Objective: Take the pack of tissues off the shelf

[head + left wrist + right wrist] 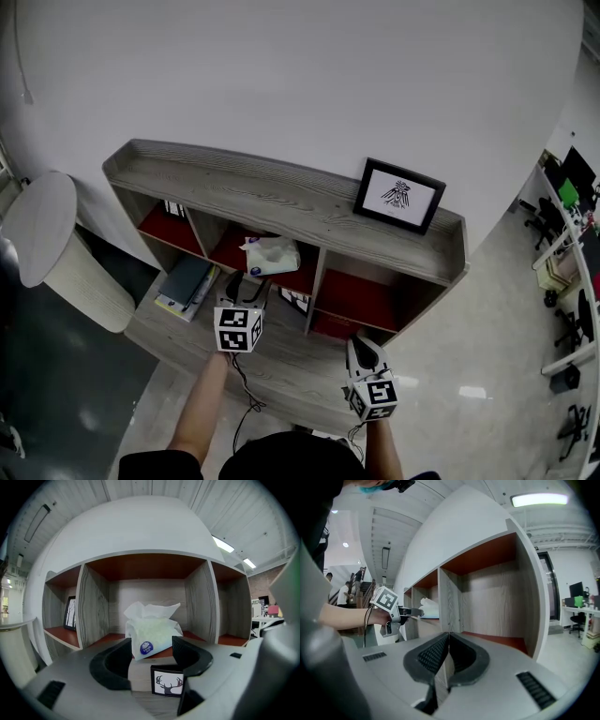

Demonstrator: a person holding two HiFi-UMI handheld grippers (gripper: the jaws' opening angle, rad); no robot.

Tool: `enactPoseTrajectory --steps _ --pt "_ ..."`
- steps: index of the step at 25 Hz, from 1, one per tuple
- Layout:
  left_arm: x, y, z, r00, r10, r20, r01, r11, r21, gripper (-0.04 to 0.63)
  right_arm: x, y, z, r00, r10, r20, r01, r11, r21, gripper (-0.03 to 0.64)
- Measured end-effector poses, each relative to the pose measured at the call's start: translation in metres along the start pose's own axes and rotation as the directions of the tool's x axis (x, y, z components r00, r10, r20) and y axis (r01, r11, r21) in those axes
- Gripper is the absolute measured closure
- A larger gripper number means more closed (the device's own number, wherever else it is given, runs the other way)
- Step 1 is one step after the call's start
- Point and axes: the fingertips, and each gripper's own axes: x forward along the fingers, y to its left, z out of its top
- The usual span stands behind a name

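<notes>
The pack of tissues (270,255) is a soft white pack with a blue round sticker and a tissue sticking up; it sits in the middle upper cubby of the grey wooden shelf (281,195). In the left gripper view the pack (152,629) stands straight ahead on the red-brown cubby floor. My left gripper (151,645) is open, its black fingers (115,660) on either side of the pack's near end and not pressing on it. In the head view that left gripper (247,280) is at the cubby mouth. My right gripper (448,638) is shut and empty, out in front of the right cubby.
A framed drawing (399,195) leans on the shelf top at the right. A small deer picture (168,682) stands in the cubby below the tissues, books (187,285) lie lower left, and another frame (70,612) is in the left cubby. A white bin (54,246) stands left of the shelf.
</notes>
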Motion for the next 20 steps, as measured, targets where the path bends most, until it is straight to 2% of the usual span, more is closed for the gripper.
enactPoseTrajectory --steps 13,20 --pt "0.018 0.007 -0.003 1.000 0.008 -0.010 -0.008 1.000 -0.011 0.340 -0.004 -0.020 0.000 1.000 -0.025 -0.018 0.025 1.000 -0.004 0.588" --pt "0.021 0.014 -0.003 0.998 0.057 -0.033 -0.057 0.998 0.027 0.469 0.002 -0.020 -0.006 1.000 -0.008 -0.020 0.008 1.000 -0.006 0.588"
